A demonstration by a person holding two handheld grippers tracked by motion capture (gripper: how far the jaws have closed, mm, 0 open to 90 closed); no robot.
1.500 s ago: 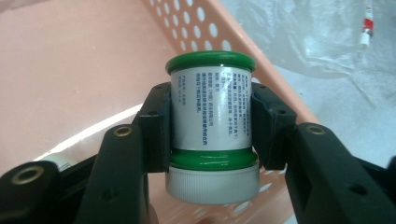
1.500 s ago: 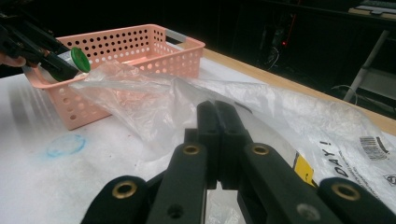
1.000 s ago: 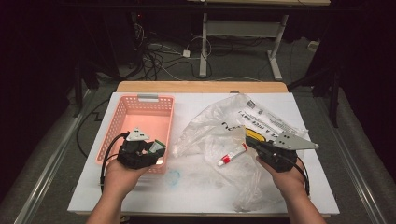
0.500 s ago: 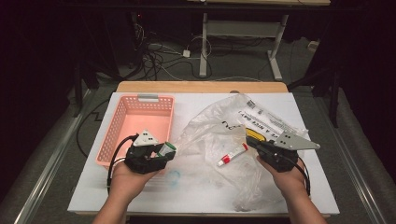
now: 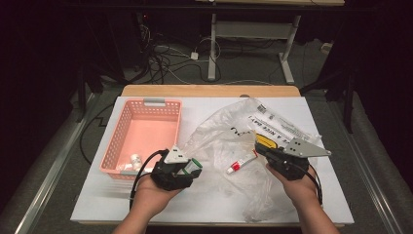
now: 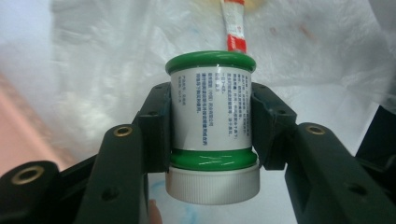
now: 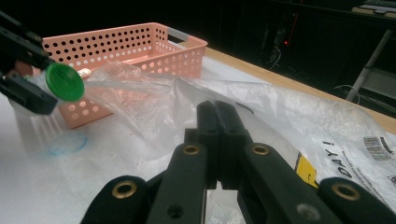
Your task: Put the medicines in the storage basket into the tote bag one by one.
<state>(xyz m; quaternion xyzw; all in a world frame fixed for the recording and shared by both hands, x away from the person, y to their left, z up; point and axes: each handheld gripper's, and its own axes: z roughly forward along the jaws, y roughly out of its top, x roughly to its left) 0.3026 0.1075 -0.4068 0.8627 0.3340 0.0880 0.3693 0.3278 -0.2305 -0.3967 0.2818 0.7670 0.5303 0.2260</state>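
Note:
My left gripper is shut on a white bottle with green rims and a white ribbed cap. The left gripper view shows the bottle squeezed across its label between both pads. It hangs just right of the pink basket, at the edge of the clear plastic bag. My right gripper is shut on a fold of that bag, its tips pressed together. The bottle's green end faces the right gripper. A red and white tube lies inside the bag.
A small white item lies in the basket's near corner. The bag's printed part spreads to the back right. The white table sheet runs along the front. Beyond the table's wooden far edge are cables and desk legs.
My left gripper has carried the bottle to the right, from over the basket's front edge to the bag's edge. The right gripper has stayed put.

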